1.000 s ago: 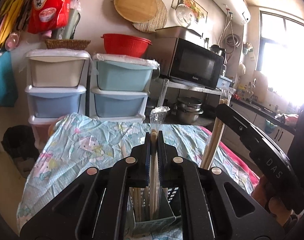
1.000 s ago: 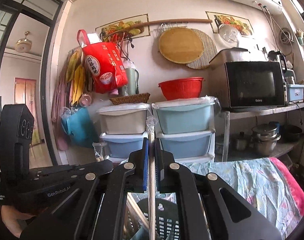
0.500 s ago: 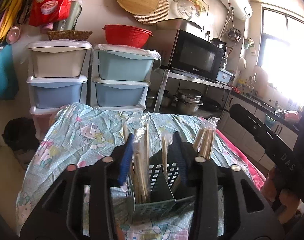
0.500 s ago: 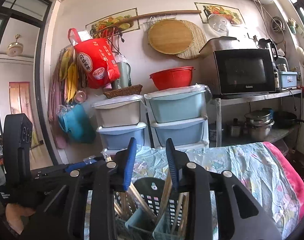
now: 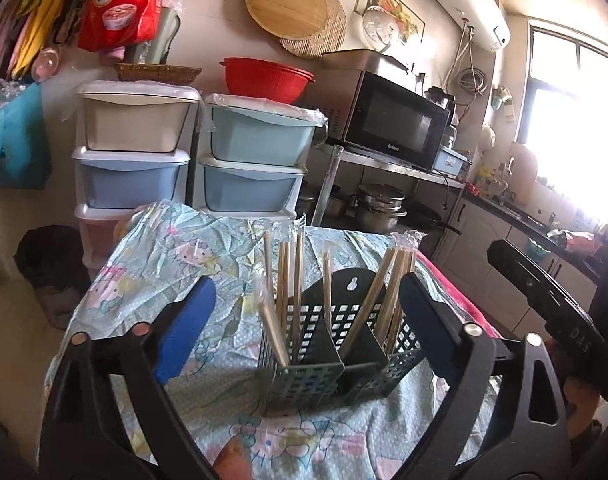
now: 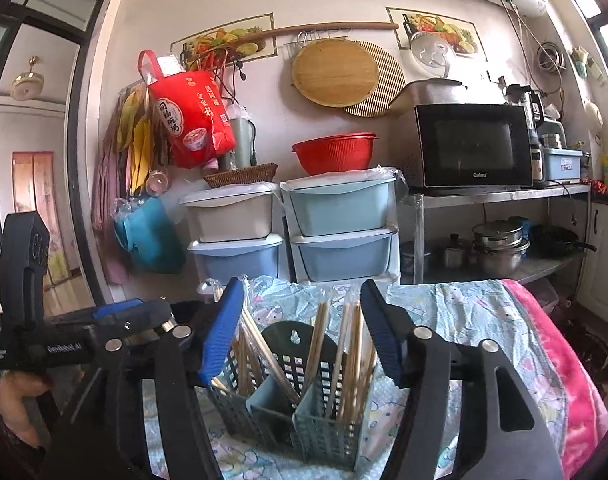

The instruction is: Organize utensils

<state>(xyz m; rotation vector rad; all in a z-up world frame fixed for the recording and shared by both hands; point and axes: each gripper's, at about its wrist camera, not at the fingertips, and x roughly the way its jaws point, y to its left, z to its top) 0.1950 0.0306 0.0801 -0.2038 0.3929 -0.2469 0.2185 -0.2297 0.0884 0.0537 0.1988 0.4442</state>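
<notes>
Left gripper [image 5: 306,312]: fingers spread wide and opening; the utensil caddy stands in the gap, but neither blue pad touches it or the chopsticks.
Right gripper [image 6: 302,328]: fingers moderately apart and opening, framing the caddy's top; pads clear of the sticks.
Utensil caddy [image 5: 304,380]: dark green slotted plastic, split into compartments, standing upright on the worktop.
Chopsticks, left compartment [image 5: 290,292]: a cluster of wrapped wooden pairs standing on end, some tilted.
Chopsticks, right compartment [image 5: 392,296]: another wrapped bundle, leaning towards the right.
Single stick [image 5: 327,288]: upright near the caddy's back wall; which compartment it sits in is hard to judge.
Worktop [image 5: 164,264]: covered by a pale blue cartoon-print cloth with a pink edge on the right.
Behind: stacked storage drawers [image 5: 252,160], a red colander [image 5: 266,84] on top, a microwave [image 5: 392,120] on a metal shelf.
</notes>
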